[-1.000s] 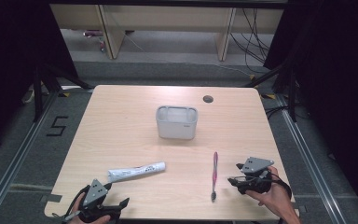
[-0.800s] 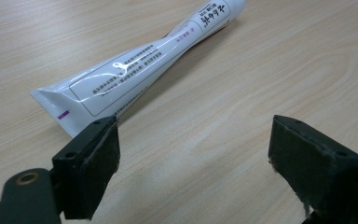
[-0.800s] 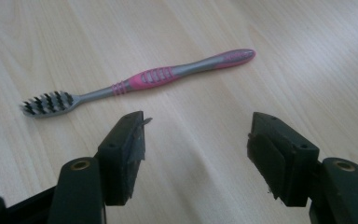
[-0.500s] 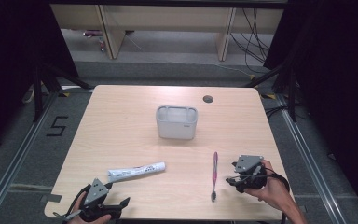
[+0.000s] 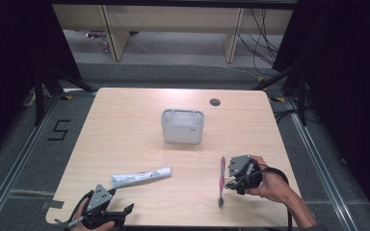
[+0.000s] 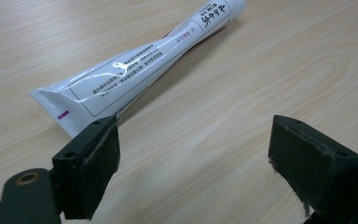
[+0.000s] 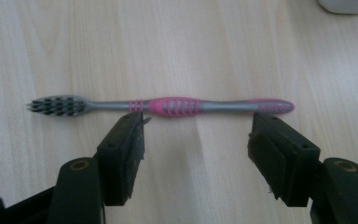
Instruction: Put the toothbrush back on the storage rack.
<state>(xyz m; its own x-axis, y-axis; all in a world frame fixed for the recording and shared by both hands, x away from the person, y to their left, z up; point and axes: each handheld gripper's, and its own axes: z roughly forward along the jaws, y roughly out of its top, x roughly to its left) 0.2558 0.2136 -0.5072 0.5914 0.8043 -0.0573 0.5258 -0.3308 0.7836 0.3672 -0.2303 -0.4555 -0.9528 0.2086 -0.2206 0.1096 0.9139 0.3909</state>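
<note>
A pink and grey toothbrush (image 5: 221,177) (image 7: 168,106) lies flat on the wooden table (image 5: 125,139), bristles toward the near edge. My right gripper (image 5: 230,175) (image 7: 196,140) stands open just to its right, jaws short of the handle and nothing between them. A white toothpaste tube (image 5: 140,177) (image 6: 135,65) lies at the front left, crimped end nearest me. Close to the near edge sits my left gripper (image 5: 125,211) (image 6: 193,154), open and empty, with the tube's crimped end just beyond its left jaw.
A white rectangular container (image 5: 182,126) stands upright at the table's middle. A round cable hole (image 5: 215,102) sits near the far edge. Dark curtains and metal rails flank the table, with shelving legs and cables on the floor beyond.
My right gripper has moved left across the table toward the toothbrush, jaws still wide. The left gripper has stayed where it was.
</note>
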